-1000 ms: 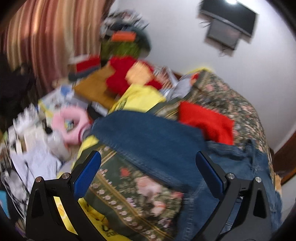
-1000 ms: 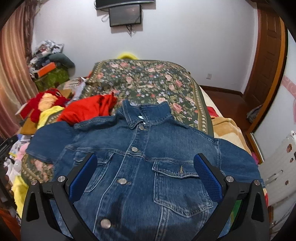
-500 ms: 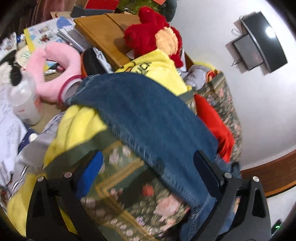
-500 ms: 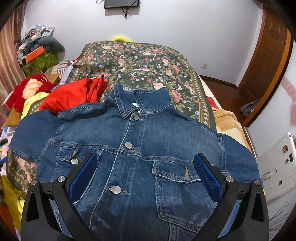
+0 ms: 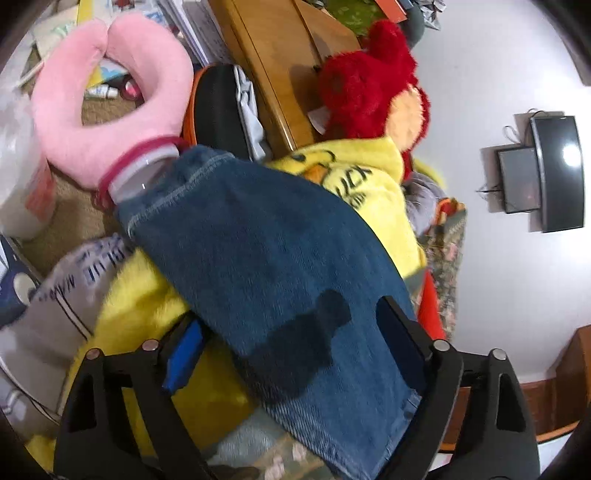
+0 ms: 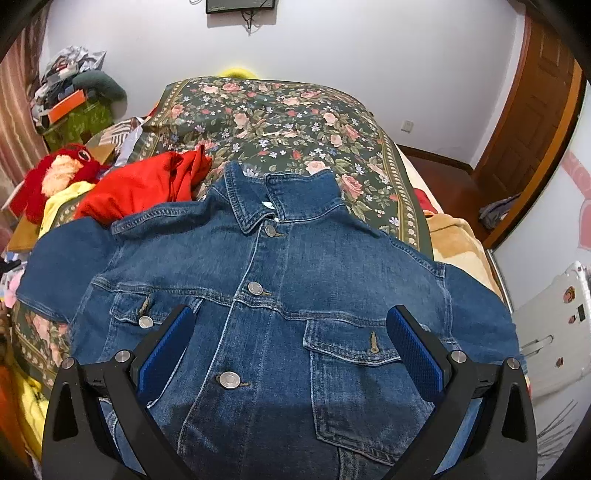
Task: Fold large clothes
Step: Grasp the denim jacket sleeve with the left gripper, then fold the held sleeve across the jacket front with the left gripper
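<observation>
We can read only the black letters "UCK" printed beside a duck's orange beak on the yellow blanket (image 5: 354, 177). The grey cloth (image 5: 70, 295) carries dark lettering too, but it is too blurred for us to make out.

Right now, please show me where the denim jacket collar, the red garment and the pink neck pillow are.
denim jacket collar (image 6: 280, 199), right wrist view, on its right flap.
red garment (image 6: 144, 188), right wrist view, on its middle.
pink neck pillow (image 5: 155, 110), left wrist view, on its right arm.

Domestic bedroom. Evidence: bed with floral bedspread (image 6: 280, 122), wall-mounted television (image 6: 240, 5), wooden door (image 6: 532, 122), red plush toy (image 5: 373, 88), pink neck pillow (image 5: 110, 110), piled household clutter.
</observation>
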The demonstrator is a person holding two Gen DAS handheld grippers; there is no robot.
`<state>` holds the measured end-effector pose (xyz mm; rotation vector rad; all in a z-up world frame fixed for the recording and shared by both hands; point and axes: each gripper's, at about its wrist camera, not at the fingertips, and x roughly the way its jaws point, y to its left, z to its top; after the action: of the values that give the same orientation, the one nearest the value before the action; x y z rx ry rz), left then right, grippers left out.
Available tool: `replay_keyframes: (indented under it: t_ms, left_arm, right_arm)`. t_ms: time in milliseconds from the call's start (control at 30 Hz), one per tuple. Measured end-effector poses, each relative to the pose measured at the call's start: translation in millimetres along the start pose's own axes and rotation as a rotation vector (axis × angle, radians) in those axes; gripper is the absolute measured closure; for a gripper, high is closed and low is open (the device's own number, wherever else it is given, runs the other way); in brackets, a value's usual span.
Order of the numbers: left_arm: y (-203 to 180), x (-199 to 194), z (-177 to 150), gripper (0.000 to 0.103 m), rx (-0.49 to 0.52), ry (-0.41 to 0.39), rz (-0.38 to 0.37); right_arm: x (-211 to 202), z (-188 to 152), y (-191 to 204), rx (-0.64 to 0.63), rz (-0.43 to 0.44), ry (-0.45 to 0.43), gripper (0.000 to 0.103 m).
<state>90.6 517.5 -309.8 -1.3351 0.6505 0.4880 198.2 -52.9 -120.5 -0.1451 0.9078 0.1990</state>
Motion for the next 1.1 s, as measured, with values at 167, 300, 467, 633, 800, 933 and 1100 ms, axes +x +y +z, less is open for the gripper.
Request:
replay_keyframes:
  t_ms: [167,300,467,633,800,933,1100]
  left_arm:
    - [-19.1,1.1,5.5,0.063,0.111,-0.086,0.256]
    - [-54.4,-14.3,-6.2,0.093,0.236,-0.163,0.377]
    - [-113.3,-52.2,-26.3,0.094,0.379,-0.264,0.317]
    - [-199.6,-95.2,-69.3,0.094,0.583,-0.352,0.174]
    - [-280.2,-120.9,-137.9,0.094,0.787,-0.374,0.031]
    - [-330.0,-113.4,-194.2,0.094,0.895,-0.323,-0.069]
    - [-375.0,-80.0,-271.6,0.094,1.044,-0.232,-0.121]
  right_arm:
    - [-3.5,-2.3,-10.3,0.039,0.017,0.001,0.000]
    - [-9.2,-6.7,-23.8,0.072,0.013,-0.006,0.000]
    - [-16.3,-10.8,-45.9,0.132,0.006,-0.019,0.000]
    - [-20.3,-15.6,-68.0,0.195,0.006,-0.037,0.000]
    - [-22.2,-20.1,-86.4,0.209,0.007,-0.058,0.000]
    - [-22.6,-25.9,-102.7,0.215,0.006,-0.071,0.000]
    - [-21.7,-35.3,-125.4,0.256,0.034,-0.073,0.000]
